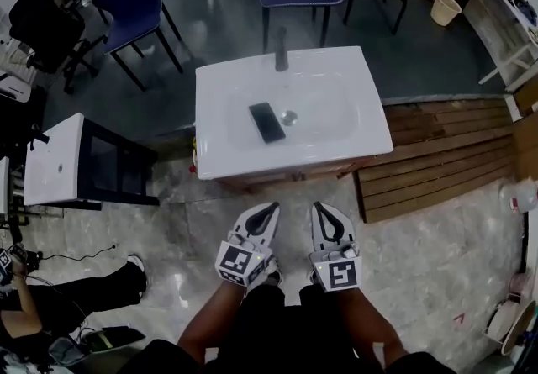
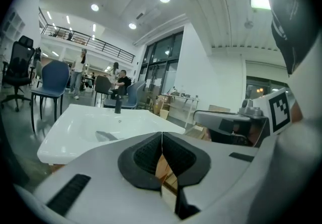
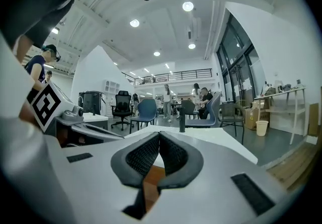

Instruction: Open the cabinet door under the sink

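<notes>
Your left tool (image 1: 267, 211) and right tool (image 1: 324, 211) are both closed and empty, near the brown cabinet (image 1: 290, 174), which shows only a thin edge under the white sink (image 1: 220, 112).

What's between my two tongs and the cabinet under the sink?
Nothing. The head view shows only bare floor between the left tongs, the right tongs and the cabinet front below the sink.
</notes>
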{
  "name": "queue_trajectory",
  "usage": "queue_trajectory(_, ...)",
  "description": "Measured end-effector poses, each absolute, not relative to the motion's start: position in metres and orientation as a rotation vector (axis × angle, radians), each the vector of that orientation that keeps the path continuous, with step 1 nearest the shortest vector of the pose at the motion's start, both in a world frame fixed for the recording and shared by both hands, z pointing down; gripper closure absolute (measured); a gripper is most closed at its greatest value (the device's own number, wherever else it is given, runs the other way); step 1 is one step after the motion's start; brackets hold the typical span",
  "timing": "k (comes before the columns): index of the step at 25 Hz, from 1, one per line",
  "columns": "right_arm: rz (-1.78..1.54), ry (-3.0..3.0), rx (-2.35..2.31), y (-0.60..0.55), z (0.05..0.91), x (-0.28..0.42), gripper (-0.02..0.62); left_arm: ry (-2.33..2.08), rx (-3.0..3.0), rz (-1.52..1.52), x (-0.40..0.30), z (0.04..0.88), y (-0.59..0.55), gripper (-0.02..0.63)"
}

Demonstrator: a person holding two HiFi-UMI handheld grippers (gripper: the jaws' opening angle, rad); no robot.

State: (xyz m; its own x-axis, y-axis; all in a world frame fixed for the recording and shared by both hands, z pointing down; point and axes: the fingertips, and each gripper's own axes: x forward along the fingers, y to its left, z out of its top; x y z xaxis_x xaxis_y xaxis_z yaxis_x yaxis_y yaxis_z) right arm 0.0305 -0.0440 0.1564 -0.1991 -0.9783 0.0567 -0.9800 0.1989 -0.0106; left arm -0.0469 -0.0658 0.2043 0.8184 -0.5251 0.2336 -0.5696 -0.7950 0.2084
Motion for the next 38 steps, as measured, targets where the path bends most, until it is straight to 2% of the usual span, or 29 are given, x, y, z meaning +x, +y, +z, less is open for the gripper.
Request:
queue_trajectory(18, 0.321, -2.387, 1.878, -0.072, 0.367, 0.062, 0.571, -1.045, 2.531, 0.288, -0.006, 0.436, -0.107, 0.583)
queue_trajectory(25, 0.372, -2.344, 1.89, -0.071, 0.444, 0.077, 0.572, -1.118, 2.588, 0.295, 0.009, 0.492, -0.119, 0.583)
queue_trajectory(31, 0.355, -2.351, 1.882, -0.08, 0.469, 0.082, 0.572, -1.198, 2.603, 0.317, 0.013, 0.517, -0.135, 0.581)
queue_trajectory(32, 0.355, -2.354, 1.877, -0.081, 0.473, 0.082, 0.572, -1.206, 2.605, 0.319, 0.014, 0.522, -0.138, 0.562)
queue_trajectory(34, 0.354, -2.358, 1.869, -0.082, 0.481, 0.082, 0.572, -1.218, 2.604, 0.31, 0.018, 0.53, -0.144, 0.472)
queue_trajectory(38, 0.367, -2.362, 1.86, -0.078, 0.49, 0.081, 0.572, -1.269, 2.59, 0.282, 0.02, 0.538, -0.155, 0.455)
